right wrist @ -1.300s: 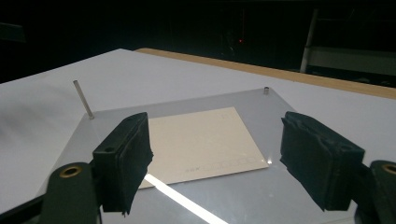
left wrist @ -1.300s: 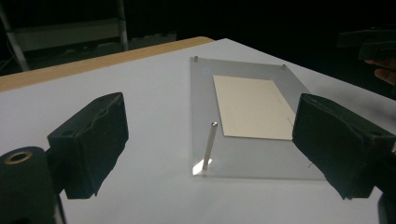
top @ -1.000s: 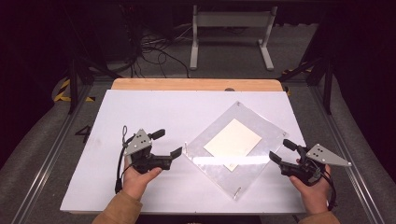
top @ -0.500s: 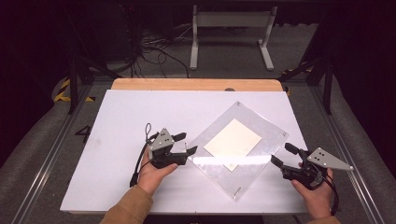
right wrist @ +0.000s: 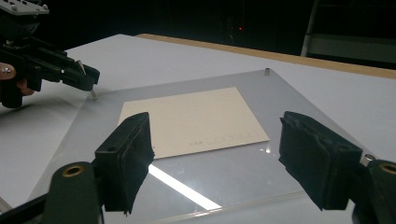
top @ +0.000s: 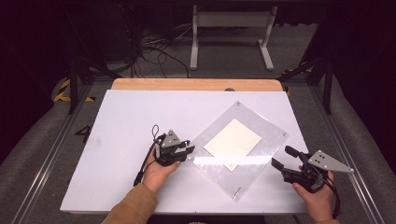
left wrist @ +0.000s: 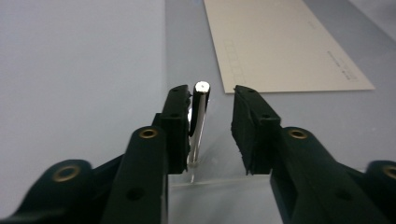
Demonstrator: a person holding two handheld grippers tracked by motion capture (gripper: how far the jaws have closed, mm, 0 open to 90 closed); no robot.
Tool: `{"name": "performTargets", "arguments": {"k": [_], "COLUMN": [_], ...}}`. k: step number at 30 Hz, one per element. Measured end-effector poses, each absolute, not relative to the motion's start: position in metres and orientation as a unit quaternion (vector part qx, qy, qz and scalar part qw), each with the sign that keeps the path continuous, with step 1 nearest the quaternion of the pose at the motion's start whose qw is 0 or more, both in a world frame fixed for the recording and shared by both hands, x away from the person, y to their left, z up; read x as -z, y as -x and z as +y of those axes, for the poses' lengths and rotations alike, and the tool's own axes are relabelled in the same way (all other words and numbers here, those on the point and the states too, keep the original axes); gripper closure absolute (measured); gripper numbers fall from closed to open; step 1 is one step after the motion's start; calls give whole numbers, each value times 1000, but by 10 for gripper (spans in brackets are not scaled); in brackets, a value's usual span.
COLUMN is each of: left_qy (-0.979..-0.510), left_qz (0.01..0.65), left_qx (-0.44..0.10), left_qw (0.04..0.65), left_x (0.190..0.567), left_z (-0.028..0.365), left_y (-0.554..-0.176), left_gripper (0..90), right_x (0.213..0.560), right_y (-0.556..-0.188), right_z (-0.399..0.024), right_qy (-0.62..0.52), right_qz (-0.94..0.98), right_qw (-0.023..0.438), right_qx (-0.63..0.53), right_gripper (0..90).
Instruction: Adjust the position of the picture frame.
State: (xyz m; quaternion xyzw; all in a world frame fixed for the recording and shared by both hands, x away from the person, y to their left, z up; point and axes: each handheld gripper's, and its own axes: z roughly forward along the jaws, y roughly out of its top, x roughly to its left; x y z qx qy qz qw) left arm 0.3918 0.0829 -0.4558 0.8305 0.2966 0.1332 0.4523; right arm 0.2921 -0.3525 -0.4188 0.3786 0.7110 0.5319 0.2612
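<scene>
Revealing a metal pin (left wrist: 200,122) between closing jaws (left hand-held gripper (left wrist: 211,109))

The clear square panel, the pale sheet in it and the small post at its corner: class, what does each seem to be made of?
The clear panel looks like glossy acrylic or glass: see-through, with a bright streak of reflected light. The pale sheet looks like matte cream paper or card, flat with faint print. The corner post, between the left claw's jaws, looks like polished metal: silvery and mirror-like.
</scene>
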Motion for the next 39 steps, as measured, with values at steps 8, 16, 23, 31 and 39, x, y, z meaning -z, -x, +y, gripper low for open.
{"name": "performTargets", "arguments": {"k": [8, 16, 23, 31, 39], "left_qy": [-839, -846, -842, -832, -822], "left_qz": [302, 293, 304, 327, 353], "left_qx": [-142, -131, -133, -135, -137], "left_qw": [430, 426, 425, 428, 425], "left_x": [454, 447, 439, 434, 441], "left_z": [85, 86, 88, 88, 89], "left_y": [-392, -398, -413, -432, -461], "left_gripper": [846, 848, 848, 847, 844], "right_x": [419, 419, 417, 415, 415], "right_y": [-291, -289, -285, -280, -275], "right_z": [-352, -352, -346, -341, -342], "right_qy": [-377, -378, -372, -360, -359], "right_qz": [713, 715, 723, 736, 738], "right_qw": [260, 256, 247, 234, 232], "right_qx": [-532, -530, -527, -524, -523], "right_gripper": [254, 256, 284, 312, 313]}}
